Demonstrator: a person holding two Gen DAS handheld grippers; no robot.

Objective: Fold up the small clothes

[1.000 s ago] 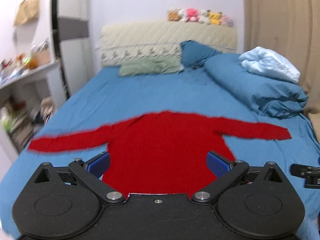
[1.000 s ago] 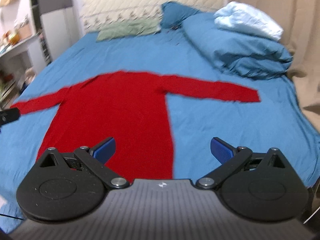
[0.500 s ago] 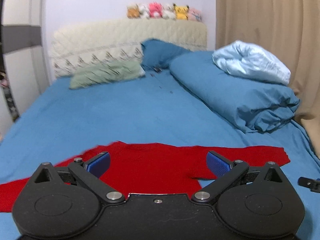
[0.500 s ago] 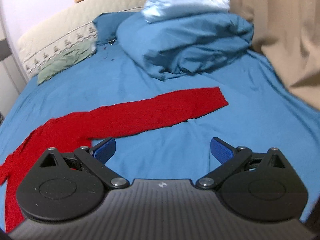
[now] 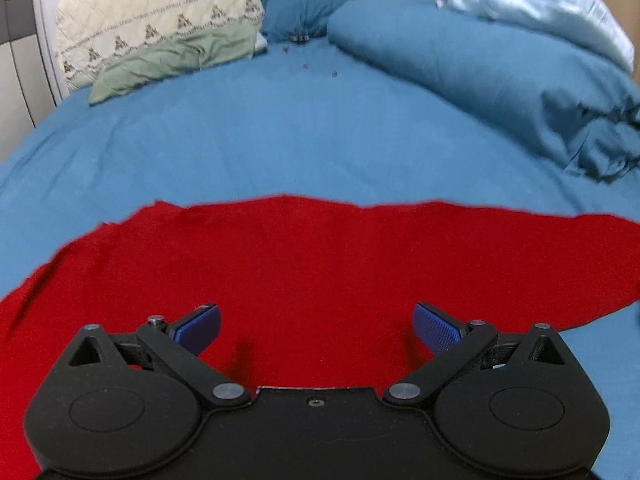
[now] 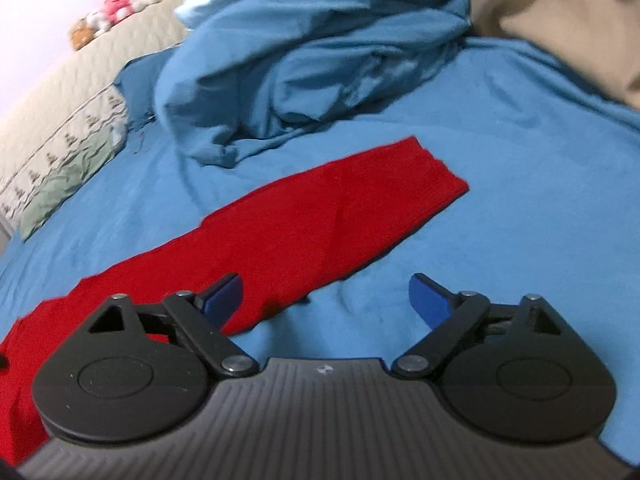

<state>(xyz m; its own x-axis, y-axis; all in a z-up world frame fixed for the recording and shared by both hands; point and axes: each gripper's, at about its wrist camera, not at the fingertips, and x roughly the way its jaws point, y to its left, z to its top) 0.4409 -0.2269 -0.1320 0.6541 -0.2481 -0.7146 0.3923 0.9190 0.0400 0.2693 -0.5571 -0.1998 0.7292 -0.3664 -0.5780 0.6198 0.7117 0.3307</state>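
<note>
A red long-sleeved sweater point(image 5: 304, 264) lies flat on the blue bed sheet point(image 5: 280, 136). My left gripper point(image 5: 316, 328) is open and empty, low over the sweater's upper body near the shoulders. In the right wrist view the sweater's right sleeve point(image 6: 320, 216) runs diagonally up to its cuff. My right gripper point(image 6: 326, 296) is open and empty, just above the sheet beside the sleeve's lower edge, its left finger point(image 6: 224, 294) over the red cloth.
A bunched blue duvet point(image 6: 304, 56) with a pale blue blanket point(image 5: 536, 8) on top lies at the right side of the bed. A green pillow point(image 5: 176, 60) and cream headboard point(image 5: 152, 12) are at the far end. Plush toys point(image 6: 128, 0) line the headboard.
Both grippers have moved forward and down close to the sweater. The left one now hovers over the upper body. The right one has swung right to the right sleeve. Both stay open.
</note>
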